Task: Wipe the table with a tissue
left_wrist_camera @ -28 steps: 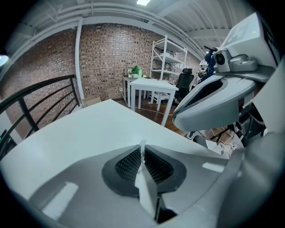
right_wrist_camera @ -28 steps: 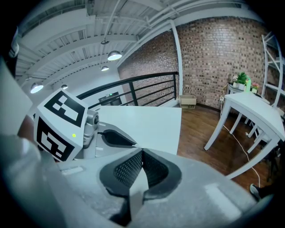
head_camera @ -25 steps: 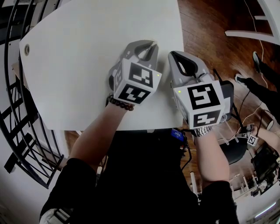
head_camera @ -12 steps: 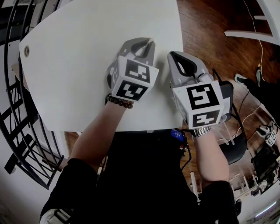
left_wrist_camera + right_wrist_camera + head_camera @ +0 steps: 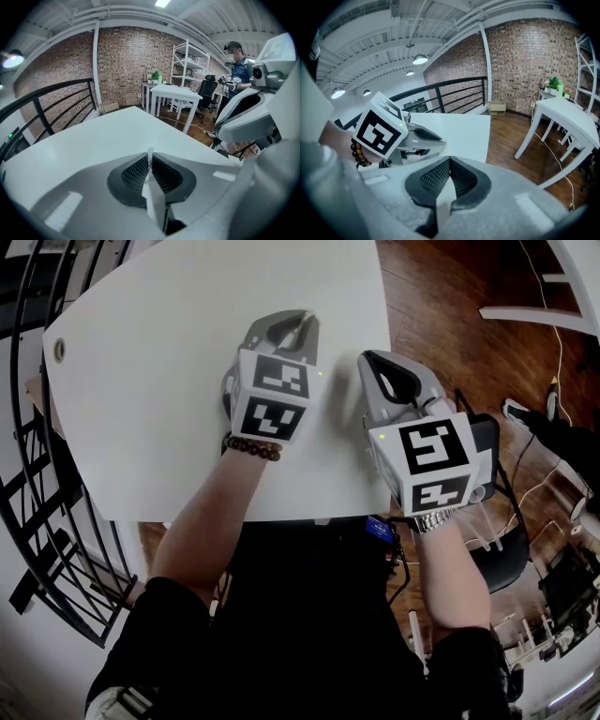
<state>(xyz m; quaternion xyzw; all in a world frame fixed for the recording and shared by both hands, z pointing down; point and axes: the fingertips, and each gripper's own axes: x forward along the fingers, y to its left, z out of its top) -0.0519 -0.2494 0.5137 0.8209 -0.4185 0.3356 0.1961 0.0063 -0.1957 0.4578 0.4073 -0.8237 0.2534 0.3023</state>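
Observation:
The white table [image 5: 159,362] lies under both grippers. My left gripper [image 5: 302,322] hangs over its right half, jaws shut. In the left gripper view a thin white sliver, seemingly the tissue [image 5: 150,154], is pinched between the black pads [image 5: 133,171] of that gripper [image 5: 150,164] and pokes out past the tips. To its right, near the table's right edge, my right gripper [image 5: 371,360] is shut with nothing between its pads [image 5: 436,176]. The right gripper view shows the left gripper [image 5: 425,137] beside it above the table [image 5: 464,131]. No other tissue shows on the tabletop.
A black railing [image 5: 28,474] runs along the table's left side. Wooden floor [image 5: 450,296] lies past the right edge, with white furniture legs [image 5: 530,313] and a black chair [image 5: 497,559]. Further off stand another white table [image 5: 176,91] and a person [image 5: 239,65].
My left gripper has shifted left and a little away from me over the table, turning its jaws more to the left. The right gripper has stayed put.

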